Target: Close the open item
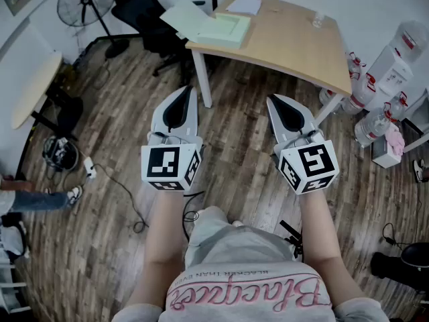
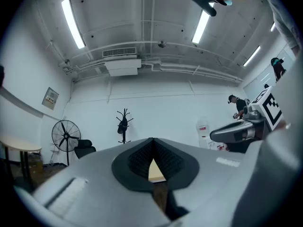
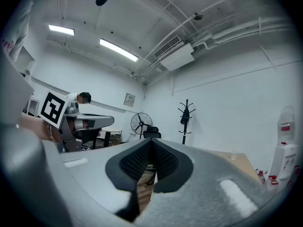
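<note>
Beyond the pink-lettered shirt (image 1: 249, 282) lies an open green box (image 1: 225, 29).

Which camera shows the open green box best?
The head view: the pale green box lies open on the wooden table, seen from above. The left gripper view shows only a tan sliver, maybe tabletop; the right gripper view catches the table edge-on, no box.

A fan (image 1: 86, 2) stands beside a black office chair (image 1: 144, 17).
</note>
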### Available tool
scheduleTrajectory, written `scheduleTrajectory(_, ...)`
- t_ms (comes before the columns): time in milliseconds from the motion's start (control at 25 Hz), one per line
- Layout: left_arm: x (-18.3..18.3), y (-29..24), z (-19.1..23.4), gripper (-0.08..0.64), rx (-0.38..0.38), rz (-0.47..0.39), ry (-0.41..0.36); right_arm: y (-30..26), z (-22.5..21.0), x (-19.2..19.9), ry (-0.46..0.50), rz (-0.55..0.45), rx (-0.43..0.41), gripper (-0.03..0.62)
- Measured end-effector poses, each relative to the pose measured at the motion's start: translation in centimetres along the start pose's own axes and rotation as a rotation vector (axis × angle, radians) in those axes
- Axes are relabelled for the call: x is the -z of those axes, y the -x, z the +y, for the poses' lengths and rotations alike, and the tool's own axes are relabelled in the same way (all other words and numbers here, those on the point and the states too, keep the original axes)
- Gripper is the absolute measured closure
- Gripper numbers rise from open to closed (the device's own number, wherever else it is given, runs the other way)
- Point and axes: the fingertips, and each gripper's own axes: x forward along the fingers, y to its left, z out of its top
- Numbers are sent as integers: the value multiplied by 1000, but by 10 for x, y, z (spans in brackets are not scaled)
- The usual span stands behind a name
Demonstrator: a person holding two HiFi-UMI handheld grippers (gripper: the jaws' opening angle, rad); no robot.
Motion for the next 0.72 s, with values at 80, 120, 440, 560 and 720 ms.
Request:
scheduleTrajectory(80, 1, -3, -6, 548, 0, -3, -17, 2, -7, 2, -3, -5, 1, 591)
scheduleTrajectory(120, 1, -4, -9, 548, 1, -3, -24, 2, -9, 3, -4, -6, 1, 591)
scheduleTrajectory(440, 12, -31, 4, 548, 9, 1, -74, -21, -24, 9, 14, -40, 16, 591)
scheduleTrajectory(560, 17, -50, 20, 548, 8, -1, -78, -42, -33, 7, 26, -46, 28, 591)
scheduleTrajectory(720, 29, -83, 42, 556, 36, -3, -56, -76, -51, 10, 31, -41, 47, 590)
